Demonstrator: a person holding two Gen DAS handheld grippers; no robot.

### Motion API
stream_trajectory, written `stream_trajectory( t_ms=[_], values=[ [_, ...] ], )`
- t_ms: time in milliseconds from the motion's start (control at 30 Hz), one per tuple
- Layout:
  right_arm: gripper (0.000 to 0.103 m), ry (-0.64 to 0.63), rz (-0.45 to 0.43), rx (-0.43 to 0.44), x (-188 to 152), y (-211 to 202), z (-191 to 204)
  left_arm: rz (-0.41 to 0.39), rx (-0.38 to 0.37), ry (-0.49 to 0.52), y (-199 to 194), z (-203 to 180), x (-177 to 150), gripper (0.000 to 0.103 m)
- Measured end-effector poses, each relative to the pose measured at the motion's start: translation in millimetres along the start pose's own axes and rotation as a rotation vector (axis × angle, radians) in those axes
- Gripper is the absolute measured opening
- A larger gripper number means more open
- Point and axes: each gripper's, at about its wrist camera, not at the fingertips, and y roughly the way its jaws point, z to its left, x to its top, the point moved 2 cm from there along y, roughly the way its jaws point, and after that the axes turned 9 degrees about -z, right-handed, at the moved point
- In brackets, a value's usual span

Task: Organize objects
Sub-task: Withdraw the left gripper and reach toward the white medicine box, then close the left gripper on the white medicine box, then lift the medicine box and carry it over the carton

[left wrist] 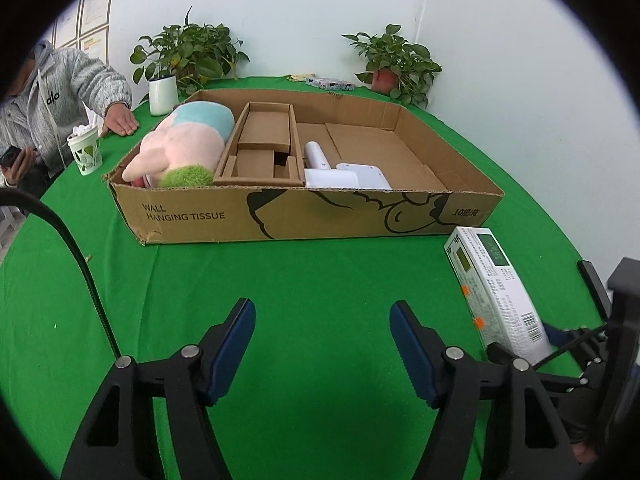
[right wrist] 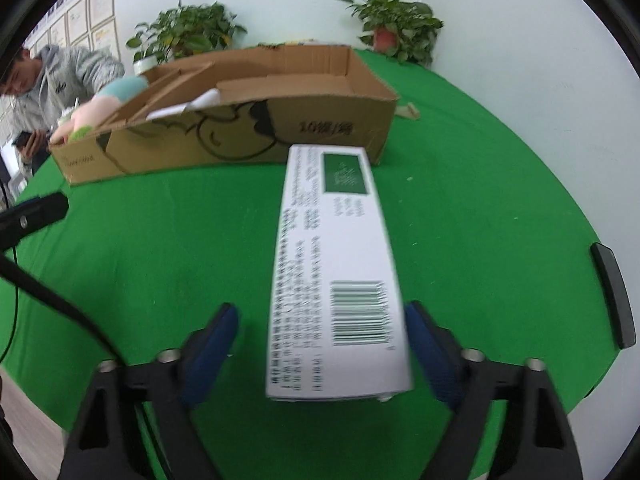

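While the white carton (right wrist: 336,272) lies lengthwise between the blue pads of the right claw (right wrist: 320,344), the grip itself looks unsettled: the right pad sits against the carton's edge, but a strip of green shows between the left pad (right wrist: 212,344) and the carton, so I cannot tell whether the claw is truly clamping it or only cradling it. In the left wrist view the same carton (left wrist: 496,292) appears tilted, just in front of the near right corner of the cardboard box (left wrist: 280,216), and whether it is clear of the green surface (left wrist: 320,280) is hard to say. The step in hand seems to be carrying the carton into the box, so the sensible thing is to firm up the squeeze first, since a long carton held near one end will want to droop or swivel. The bare floor on the right side of the box (left wrist: 384,148) looks like the natural spot, beside the white items (left wrist: 344,174) and away from the plush toy (left wrist: 180,144). Lift high enough for the far end to pass the box wall, then lower it flat. The left claw (left wrist: 322,354) hangs wide and holds nothing, free to steady the box.
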Motion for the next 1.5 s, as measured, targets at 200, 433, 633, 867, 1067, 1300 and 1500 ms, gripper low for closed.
stream_trajectory(
  t_ms=[200,433,633,867,1067,1300,1500],
  values=[
    [0.067,-0.049,-0.052,0.181,1,-12,40,0.060,-0.081,-0.063,6,14,-2,0.068],
    [0.102,-0.047,-0.076,0.242,0,-18,54,0.244,-0.348,-0.154,41,-8,-8,0.068],
    [0.100,-0.049,-0.053,0.226,-2,-21,50,0.328,-0.488,-0.198,69,-39,-13,0.068],
    [0.068,-0.125,-0.038,0.193,-8,-19,68,0.369,-0.523,-0.228,71,-43,-25,0.068],
    [0.066,-0.110,-0.034,0.226,-21,-34,75,0.373,-0.522,-0.254,54,-42,-38,0.066],
    [0.065,-0.088,-0.024,0.265,-32,-49,71,0.390,-0.495,-0.235,30,-45,-55,0.053],
    [0.065,-0.122,-0.042,0.273,-34,-60,74,0.409,-0.499,-0.283,21,-44,-62,0.052]
  ],
)
